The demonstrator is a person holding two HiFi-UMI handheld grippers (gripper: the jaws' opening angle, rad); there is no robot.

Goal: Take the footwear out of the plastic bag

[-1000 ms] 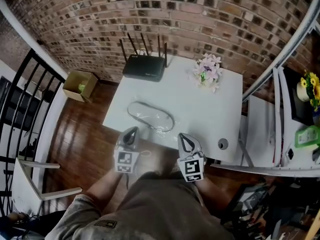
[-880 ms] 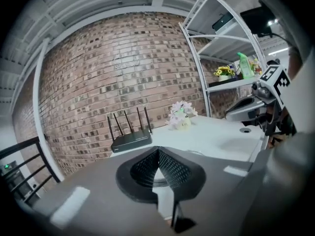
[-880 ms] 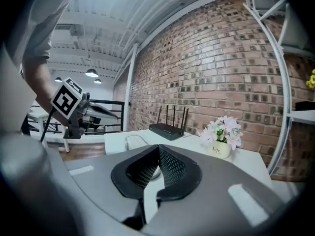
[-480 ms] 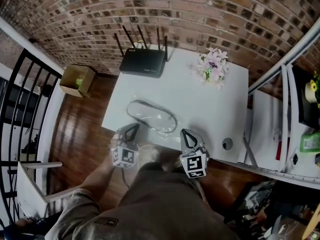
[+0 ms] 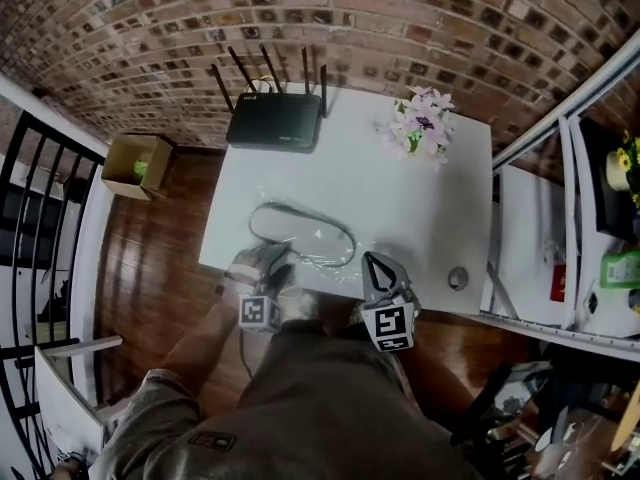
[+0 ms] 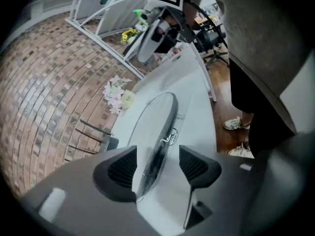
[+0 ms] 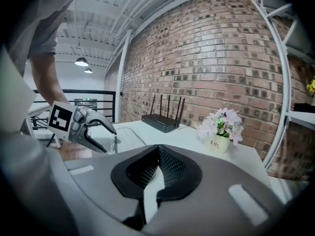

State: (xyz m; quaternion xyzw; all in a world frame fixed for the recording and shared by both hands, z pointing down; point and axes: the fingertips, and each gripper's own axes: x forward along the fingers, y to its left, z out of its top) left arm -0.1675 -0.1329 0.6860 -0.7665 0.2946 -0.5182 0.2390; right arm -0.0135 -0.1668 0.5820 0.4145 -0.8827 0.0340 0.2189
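Observation:
A clear plastic bag (image 5: 301,234) lies on the white table (image 5: 405,200) near its front edge, with a pale, dark-rimmed piece of footwear (image 6: 158,127) inside. My left gripper (image 5: 266,264) is at the bag's near left end. Its jaws have just been opening. In the left gripper view the left gripper (image 6: 157,167) stands open, with the bag's end between the pads and neither pad pressing on it. My right gripper (image 5: 373,265) hovers at the table's front edge, right of the bag. It is shut on nothing (image 7: 157,173).
A black router (image 5: 275,123) with several antennas stands at the table's back left. A small pot of pink flowers (image 5: 421,128) is at the back right. A round cable port (image 5: 458,279) sits near the front right corner. A cardboard box (image 5: 135,164) is on the wooden floor to the left.
The left gripper has dropped to the bag's near end, rolled over, and gone from shut to open. The right gripper has shifted only a little.

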